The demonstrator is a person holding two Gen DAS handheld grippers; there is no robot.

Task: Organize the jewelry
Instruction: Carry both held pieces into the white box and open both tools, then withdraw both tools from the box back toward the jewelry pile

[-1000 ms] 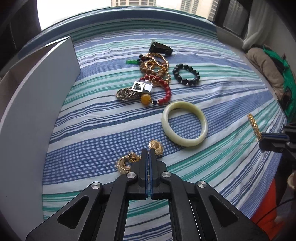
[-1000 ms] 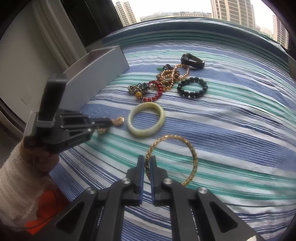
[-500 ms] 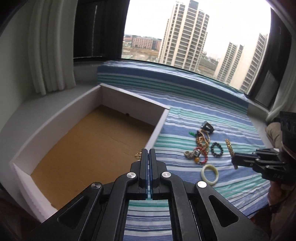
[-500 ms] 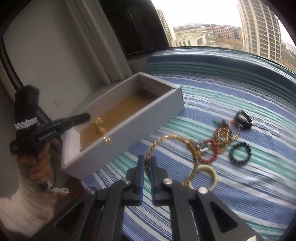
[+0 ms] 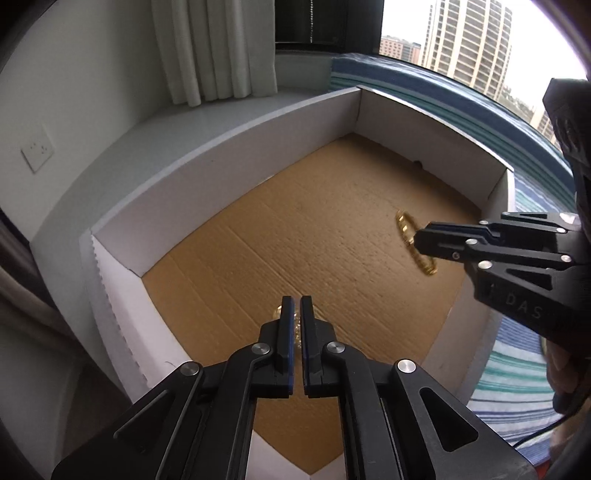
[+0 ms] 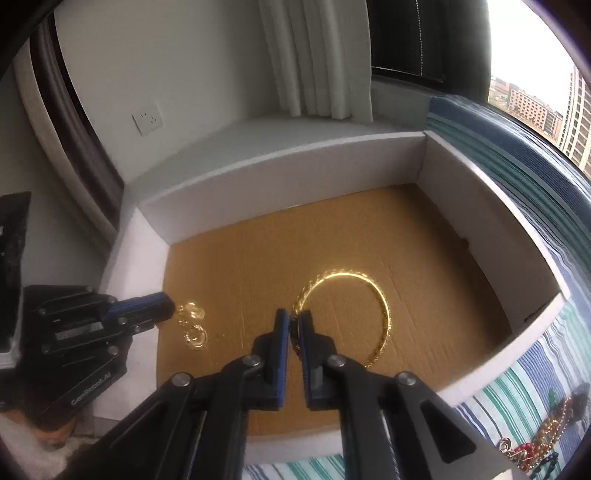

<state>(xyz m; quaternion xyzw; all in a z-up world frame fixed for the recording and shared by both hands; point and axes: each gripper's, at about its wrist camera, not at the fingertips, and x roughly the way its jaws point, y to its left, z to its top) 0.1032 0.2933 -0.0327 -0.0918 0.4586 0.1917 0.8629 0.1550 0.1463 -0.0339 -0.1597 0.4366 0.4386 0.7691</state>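
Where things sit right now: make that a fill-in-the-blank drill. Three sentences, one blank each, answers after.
1. The right gripper has its fingers shut on the ___ bangle.
2. The bangle is held over the open white box, whose floor is ___ cardboard.
3. The other jewelry pile lies ___ the box, on the striped cloth.

Missing words: gold; brown; outside

Soft daylight from the blown-out window (image 5: 406, 22); glare on the gold bangle (image 6: 343, 277); fisheye bends edges, corners dark
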